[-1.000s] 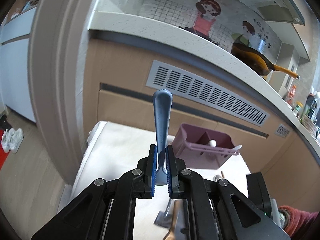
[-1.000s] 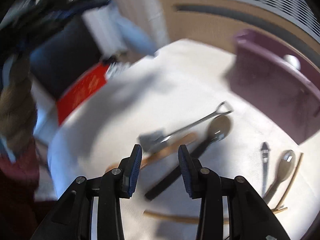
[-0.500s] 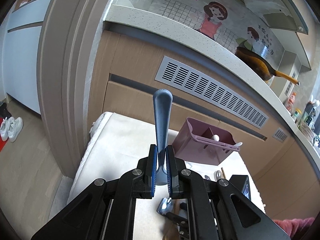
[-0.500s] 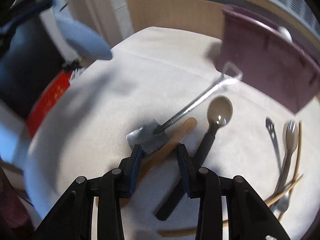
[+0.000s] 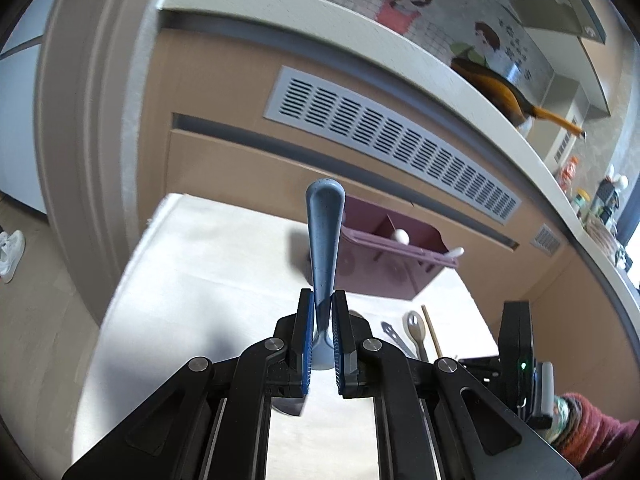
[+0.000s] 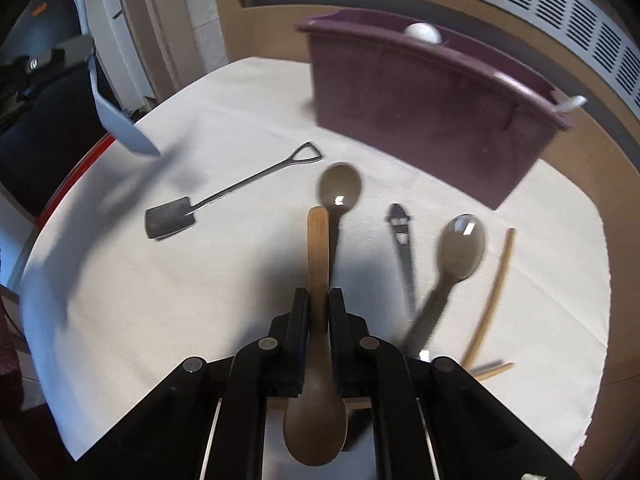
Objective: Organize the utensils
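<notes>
The blue utensil (image 5: 325,240) stands upright between the pads of the left tongs (image 5: 323,332), which pinch it low on its handle above the cloth-covered desk (image 5: 208,280); its rounded handle end points up in front of the purple organizer (image 5: 394,256). The right tongs (image 6: 319,312) are pressed onto the handle of a wooden spoon (image 6: 317,340), whose bowl lies back toward the camera and whose handle tip reaches forward beside a dark spoon (image 6: 340,192). On the desk, to the left of these, lies a small shovel-shaped metal spoon (image 6: 224,196), apart from the others. To the right lie a thin dark slotted utensil (image 6: 402,240), a grey spoon (image 6: 456,260) and a wooden chopstick (image 6: 494,296), side by side. The purple organizer stands at the far edge of the desk, with a white utensil end (image 6: 422,33) showing above its rim.
</notes>
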### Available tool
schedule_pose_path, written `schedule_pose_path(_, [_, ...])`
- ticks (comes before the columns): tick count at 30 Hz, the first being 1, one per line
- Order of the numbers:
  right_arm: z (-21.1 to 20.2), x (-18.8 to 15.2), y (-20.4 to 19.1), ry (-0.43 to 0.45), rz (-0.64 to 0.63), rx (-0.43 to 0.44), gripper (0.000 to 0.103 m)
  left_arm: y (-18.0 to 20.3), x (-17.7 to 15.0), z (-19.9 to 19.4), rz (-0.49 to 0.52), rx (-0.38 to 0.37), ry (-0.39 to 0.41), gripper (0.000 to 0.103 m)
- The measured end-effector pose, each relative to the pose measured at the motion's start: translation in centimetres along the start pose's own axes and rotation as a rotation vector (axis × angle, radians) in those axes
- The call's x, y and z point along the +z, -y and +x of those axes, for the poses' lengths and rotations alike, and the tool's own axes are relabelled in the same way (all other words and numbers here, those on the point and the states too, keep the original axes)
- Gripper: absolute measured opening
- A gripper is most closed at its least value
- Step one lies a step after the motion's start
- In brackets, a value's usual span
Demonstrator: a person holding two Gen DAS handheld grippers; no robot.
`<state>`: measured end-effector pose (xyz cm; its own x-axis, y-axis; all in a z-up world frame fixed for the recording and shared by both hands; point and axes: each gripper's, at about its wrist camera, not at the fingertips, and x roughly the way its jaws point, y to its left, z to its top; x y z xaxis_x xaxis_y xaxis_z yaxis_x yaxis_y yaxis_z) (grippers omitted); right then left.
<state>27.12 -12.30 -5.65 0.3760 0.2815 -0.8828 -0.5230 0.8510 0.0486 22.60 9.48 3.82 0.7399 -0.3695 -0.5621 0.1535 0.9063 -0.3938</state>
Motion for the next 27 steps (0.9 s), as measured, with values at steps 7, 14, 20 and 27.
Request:
schedule_pose_path(7, [2.3, 1.1, -1.9, 0.033, -0.078, -0.006, 0.015, 1.5, 0.0, 1.2, 0.024, 0.024, -0.040, 0.009])
schedule_pose_path(14, [1.5, 1.4, -1.7, 0.084, -0.078, 0.015, 0.010, 2.5, 0.0, 2.0, 0.044, 0.047, -0.062, 0.009])
schedule_pose_path(20, [-6.6, 1.5, 1.4, 0.322, 0.068, 0.071, 0.010, 4.9, 2.4, 1.3, 0.069, -0.003, -0.012, 0.009])
schedule_pose_path(27, [-17.7, 7.8, 5.9, 0.725, 0.154, -0.009, 0.006, 10.1, 10.7, -0.2, 0.192, -0.046, 0.184, 0.009])
